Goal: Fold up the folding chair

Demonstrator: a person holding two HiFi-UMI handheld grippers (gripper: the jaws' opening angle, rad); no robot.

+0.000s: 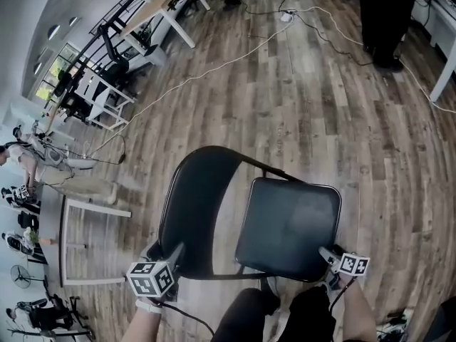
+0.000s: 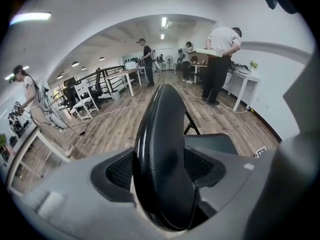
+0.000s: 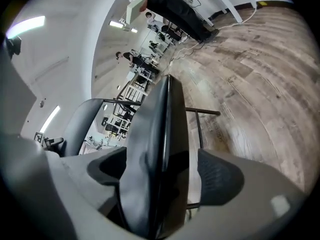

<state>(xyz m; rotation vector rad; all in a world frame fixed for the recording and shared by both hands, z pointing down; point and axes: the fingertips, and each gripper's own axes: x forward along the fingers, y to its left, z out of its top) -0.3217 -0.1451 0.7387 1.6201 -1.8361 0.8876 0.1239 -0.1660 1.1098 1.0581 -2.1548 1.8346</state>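
Note:
A black folding chair stands unfolded on the wood floor, with its backrest (image 1: 196,205) at the left and its padded seat (image 1: 288,226) at the right. My left gripper (image 1: 171,254) is at the backrest's lower left rim. In the left gripper view the backrest (image 2: 162,124) fills the gap of that gripper (image 2: 160,171), and both pads press on it. My right gripper (image 1: 328,255) is at the seat's near right edge. The seat edge (image 3: 155,134) lies between that gripper's (image 3: 165,176) jaws against one pad; the other pad (image 3: 220,176) stands clear of it.
My legs (image 1: 285,315) are just below the chair. A white table (image 1: 85,205) stands close at the left, more desks (image 1: 164,13) farther back. Cables (image 1: 235,55) trail across the floor. A person in black (image 1: 385,20) stands by a table at the top right.

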